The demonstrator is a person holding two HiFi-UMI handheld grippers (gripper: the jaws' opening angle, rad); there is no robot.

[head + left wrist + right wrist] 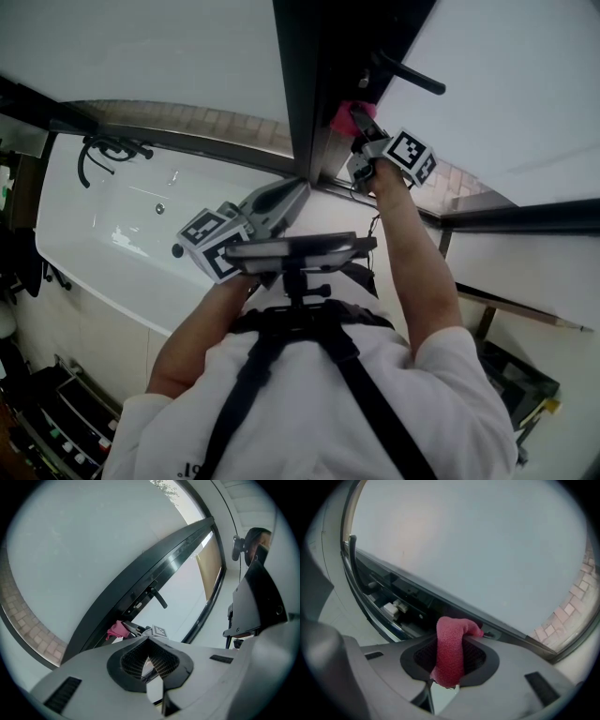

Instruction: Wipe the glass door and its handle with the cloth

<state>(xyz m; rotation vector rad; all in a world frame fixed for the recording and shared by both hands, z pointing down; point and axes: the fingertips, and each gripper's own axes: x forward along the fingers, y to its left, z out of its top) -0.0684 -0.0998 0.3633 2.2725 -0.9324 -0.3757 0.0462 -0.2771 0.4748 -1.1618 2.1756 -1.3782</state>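
From the head view, the right gripper (361, 127) is up at 12 o'clock, and the person's arm reaches out to it. It holds a pink cloth (343, 114) against the dark frame of the glass door (302, 84). The black handle (408, 75) sticks out just past the cloth, toward 1 o'clock. The left gripper (298, 190) is near the middle and points up at the bottom of the frame. A white tub (122, 234) lies at 9 o'clock.

In the left gripper view, the left gripper (149, 641) is at 6 o'clock. Its jaws are pressed close together and nothing is between them. The dark door frame runs from 7 o'clock up to 1 o'clock. The handle (158, 597) is on it near the middle. The pink cloth (117, 630) sits low on the frame, toward 7 o'clock from the handle. The right gripper (131, 629) is touching the cloth.

In the right gripper view, the right gripper (452, 641) is at 6 o'clock. Its jaws squeeze the pink cloth (450, 660). The cloth folds over at the top and its tip leans toward 3 o'clock, right by the frame. The big pane of the glass door (478, 541) fills the top. A small white lock part (391, 607) sits in the door's edge at 9 o'clock. Pale bricks (576, 606) show at 3 o'clock.
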